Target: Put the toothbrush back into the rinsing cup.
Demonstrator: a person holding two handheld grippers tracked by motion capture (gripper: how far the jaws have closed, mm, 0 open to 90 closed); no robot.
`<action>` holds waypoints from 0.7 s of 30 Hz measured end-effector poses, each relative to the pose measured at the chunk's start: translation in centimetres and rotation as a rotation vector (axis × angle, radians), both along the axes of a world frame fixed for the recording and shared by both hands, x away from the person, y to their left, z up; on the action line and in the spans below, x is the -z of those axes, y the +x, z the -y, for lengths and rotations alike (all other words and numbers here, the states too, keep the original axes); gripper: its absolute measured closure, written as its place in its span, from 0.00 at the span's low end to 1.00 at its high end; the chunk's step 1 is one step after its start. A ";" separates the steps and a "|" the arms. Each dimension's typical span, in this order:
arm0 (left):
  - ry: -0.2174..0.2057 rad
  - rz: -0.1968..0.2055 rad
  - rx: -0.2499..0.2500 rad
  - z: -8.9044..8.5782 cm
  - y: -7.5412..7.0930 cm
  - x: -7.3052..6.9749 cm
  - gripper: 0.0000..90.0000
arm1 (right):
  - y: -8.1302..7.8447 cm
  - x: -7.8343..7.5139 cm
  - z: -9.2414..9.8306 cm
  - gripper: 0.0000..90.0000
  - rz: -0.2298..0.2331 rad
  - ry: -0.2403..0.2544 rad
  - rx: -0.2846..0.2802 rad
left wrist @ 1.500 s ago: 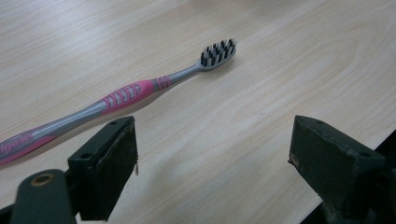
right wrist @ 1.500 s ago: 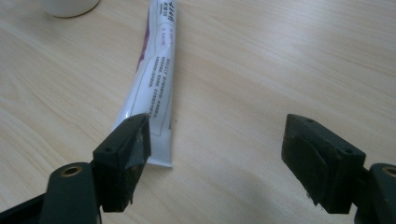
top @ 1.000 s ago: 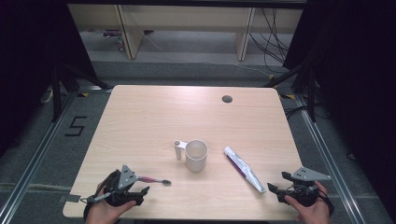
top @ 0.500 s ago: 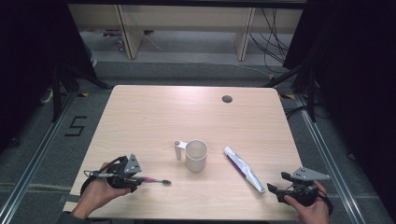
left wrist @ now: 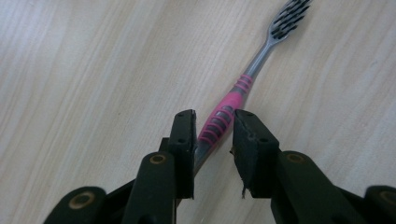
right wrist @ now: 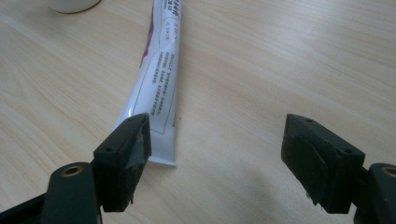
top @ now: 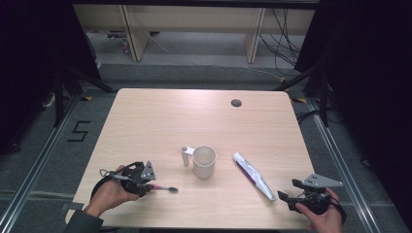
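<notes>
Between the left gripper [left wrist: 212, 128] jaws, toothbrush [left wrist: 252, 79] handle end hidden

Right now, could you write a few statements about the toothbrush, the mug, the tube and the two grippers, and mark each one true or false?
1. The toothbrush handle lies between the left gripper jaws. True.
2. The toothbrush stands inside the mug. False: it lies flat on the table, left of the mug.
3. The right gripper is clamped on the toothpaste tube. False: its jaws stand wide open, with the tube's flat end beside one jaw.
4. The mug stands upright between toothbrush and tube. True.
5. The tube lies left of the mug. False: it lies to its right in the high view.
</notes>
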State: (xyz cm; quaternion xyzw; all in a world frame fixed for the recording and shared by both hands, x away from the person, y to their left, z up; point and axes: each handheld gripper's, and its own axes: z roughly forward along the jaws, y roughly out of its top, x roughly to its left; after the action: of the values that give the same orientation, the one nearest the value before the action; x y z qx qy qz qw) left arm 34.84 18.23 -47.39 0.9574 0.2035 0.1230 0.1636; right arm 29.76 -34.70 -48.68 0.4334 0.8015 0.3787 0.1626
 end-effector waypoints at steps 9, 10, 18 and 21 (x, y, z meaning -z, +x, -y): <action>0.043 -0.036 0.035 0.3 0.8 0.2 0.82 | -0.1 0.0 -0.1 0.28 -0.009 0.004 0.016; 0.042 -0.057 0.021 0.4 0.9 0.2 0.83 | -0.1 0.0 -0.1 0.28 -0.012 0.005 0.016; 0.050 -0.109 0.028 0.6 1.5 -0.1 0.85 | -0.1 0.0 -0.1 0.28 -0.010 0.005 0.015; 0.052 -0.125 0.028 0.7 1.5 -0.3 0.85 | -0.2 0.0 -0.2 0.28 -0.019 0.010 0.018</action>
State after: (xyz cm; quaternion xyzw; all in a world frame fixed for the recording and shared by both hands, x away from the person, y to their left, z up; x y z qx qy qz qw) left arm 36.36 17.57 -47.11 0.9699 0.1965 0.0660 0.1275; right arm 29.59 -34.54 -48.70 0.4451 0.7972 0.3769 0.1560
